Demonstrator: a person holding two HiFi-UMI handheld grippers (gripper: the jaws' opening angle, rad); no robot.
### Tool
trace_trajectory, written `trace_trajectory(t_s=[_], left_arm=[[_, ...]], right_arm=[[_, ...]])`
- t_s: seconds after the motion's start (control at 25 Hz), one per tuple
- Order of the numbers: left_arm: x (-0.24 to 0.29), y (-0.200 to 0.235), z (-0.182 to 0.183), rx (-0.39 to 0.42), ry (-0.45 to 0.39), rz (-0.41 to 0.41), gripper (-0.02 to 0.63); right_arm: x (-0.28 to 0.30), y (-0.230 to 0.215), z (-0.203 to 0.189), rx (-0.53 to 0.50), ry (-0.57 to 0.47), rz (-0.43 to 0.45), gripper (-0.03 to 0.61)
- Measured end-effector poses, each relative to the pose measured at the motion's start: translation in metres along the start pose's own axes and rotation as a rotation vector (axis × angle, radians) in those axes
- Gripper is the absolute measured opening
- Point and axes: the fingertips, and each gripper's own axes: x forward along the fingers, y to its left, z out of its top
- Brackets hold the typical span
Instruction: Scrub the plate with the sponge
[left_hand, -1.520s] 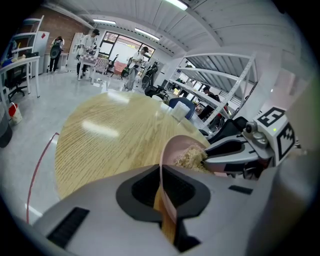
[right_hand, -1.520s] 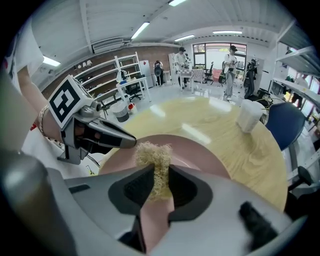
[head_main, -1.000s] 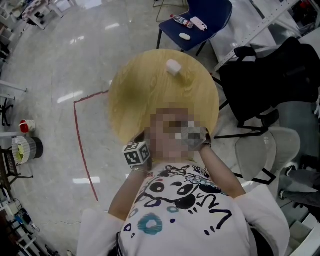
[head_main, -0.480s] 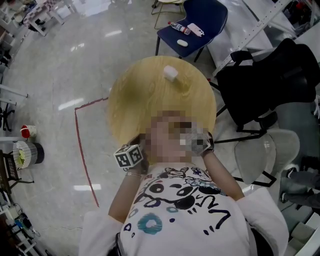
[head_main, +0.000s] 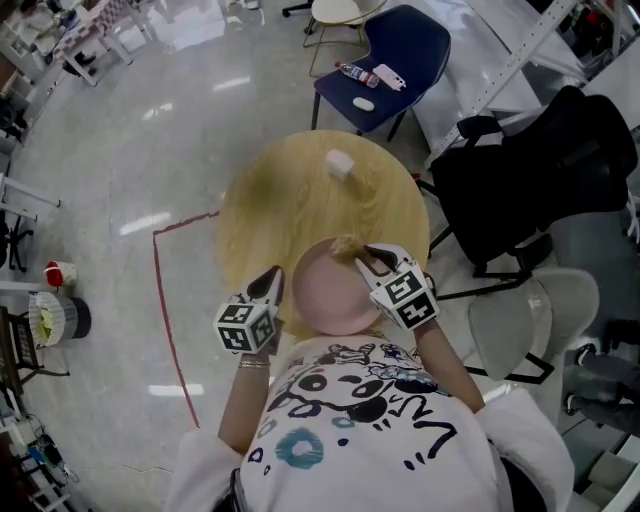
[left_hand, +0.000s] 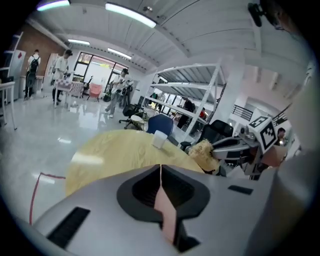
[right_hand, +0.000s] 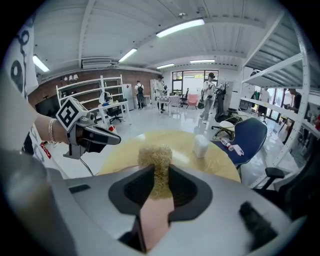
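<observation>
A pink plate (head_main: 335, 295) is held tilted over the near edge of the round wooden table (head_main: 270, 210). My left gripper (head_main: 273, 283) is shut on the plate's left rim; in the left gripper view the thin pink rim (left_hand: 165, 215) runs between the closed jaws. My right gripper (head_main: 362, 256) is shut on a tan, fibrous sponge (head_main: 347, 246) that touches the plate's upper right. In the right gripper view the sponge (right_hand: 159, 167) fills the jaw gap with the plate (right_hand: 155, 222) below it. The left gripper (right_hand: 97, 137) shows there at the left.
A small white cup (head_main: 340, 163) stands at the table's far side. A blue chair (head_main: 395, 50) with a bottle and small items is behind the table. A black chair (head_main: 540, 170) stands at the right. Red tape (head_main: 160, 290) marks the floor at the left.
The plate, sponge and right gripper, earlier under the mosaic patch, now show plainly. The left gripper's cube has drifted down and to the left. The table sits lower in the view.
</observation>
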Motion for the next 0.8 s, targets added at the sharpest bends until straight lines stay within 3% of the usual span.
trace_trajectory(t_s=[0.4,0.8], left_arm=[[-0.037,-0.033,0.096,0.200,-0.184,-0.035,0.015],[-0.073,-0.080,0.155,0.284,-0.282,-0.123,0.015]], right_arm=[[-0.069,-0.013,0.077,-0.028,-0.242,-0.046,0.097],[-0.126,-0.029,0.119,0.016,-0.384,-0.079,0.097]])
